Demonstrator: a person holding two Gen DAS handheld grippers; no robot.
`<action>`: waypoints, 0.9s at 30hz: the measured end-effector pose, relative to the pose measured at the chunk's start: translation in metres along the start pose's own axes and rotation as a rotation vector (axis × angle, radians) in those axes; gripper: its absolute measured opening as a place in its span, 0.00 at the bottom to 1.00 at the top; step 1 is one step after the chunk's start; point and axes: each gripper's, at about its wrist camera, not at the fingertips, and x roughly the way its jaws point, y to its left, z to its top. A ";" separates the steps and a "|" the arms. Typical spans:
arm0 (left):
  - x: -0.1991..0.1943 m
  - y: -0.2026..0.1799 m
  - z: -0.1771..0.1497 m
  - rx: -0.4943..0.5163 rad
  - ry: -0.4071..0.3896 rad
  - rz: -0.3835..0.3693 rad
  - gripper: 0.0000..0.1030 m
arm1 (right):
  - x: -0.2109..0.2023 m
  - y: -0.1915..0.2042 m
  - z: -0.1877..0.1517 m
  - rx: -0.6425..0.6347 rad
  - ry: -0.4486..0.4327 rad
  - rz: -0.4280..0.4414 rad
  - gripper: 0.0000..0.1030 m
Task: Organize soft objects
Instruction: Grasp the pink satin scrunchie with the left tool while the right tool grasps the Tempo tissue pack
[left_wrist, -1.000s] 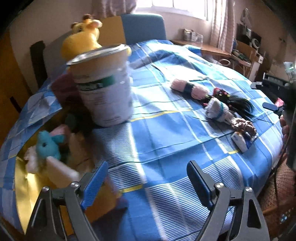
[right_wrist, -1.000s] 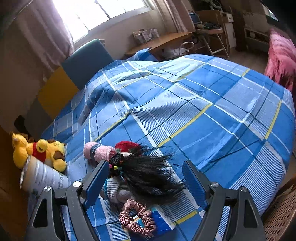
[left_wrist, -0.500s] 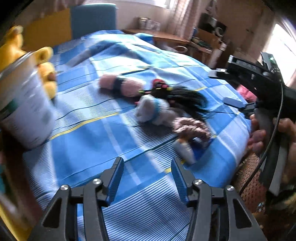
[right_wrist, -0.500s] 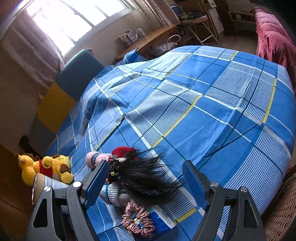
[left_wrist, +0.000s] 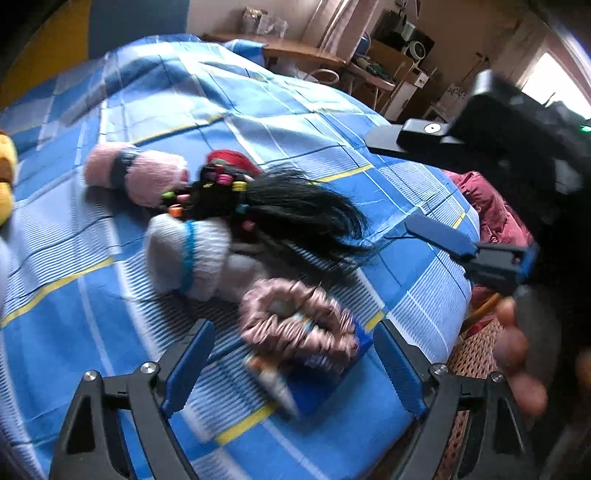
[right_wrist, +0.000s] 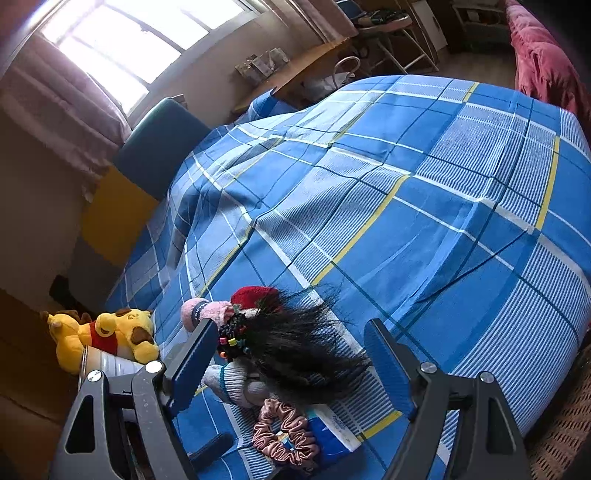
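Note:
A pile of soft things lies on the blue checked bed cover (right_wrist: 406, 206). In the left wrist view my left gripper (left_wrist: 293, 363) is open and empty, straddling a pink scrunchie (left_wrist: 295, 321) that rests on a blue packet (left_wrist: 317, 391). Beyond lie a white sock (left_wrist: 192, 254), a black wig (left_wrist: 295, 210) with coloured hair ties and a pink sock roll (left_wrist: 147, 177). My right gripper (right_wrist: 291, 363) is open and empty above the wig (right_wrist: 295, 347), scrunchie (right_wrist: 284, 432) and white sock (right_wrist: 232, 380).
A yellow bear plush (right_wrist: 107, 332) lies at the left by a white tub (right_wrist: 107, 365). A red cap (right_wrist: 255, 295) sits behind the wig. The bed edge and a woven basket (left_wrist: 476, 350) are at the right. A desk (right_wrist: 295, 70) and chair stand behind.
My left gripper swung right from the white tub and plush box to the pile, closed in on the scrunchie and opened wider. My right gripper has tilted and stays over the wig.

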 end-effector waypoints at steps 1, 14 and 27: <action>0.006 -0.001 0.002 -0.002 0.002 0.014 0.85 | 0.001 -0.001 0.000 0.003 0.003 0.002 0.80; -0.034 0.048 -0.030 -0.096 -0.073 -0.041 0.20 | 0.012 0.006 -0.002 -0.047 0.050 -0.008 0.80; -0.069 0.096 -0.116 -0.100 -0.083 0.214 0.18 | 0.028 0.017 -0.031 -0.117 0.205 -0.081 0.80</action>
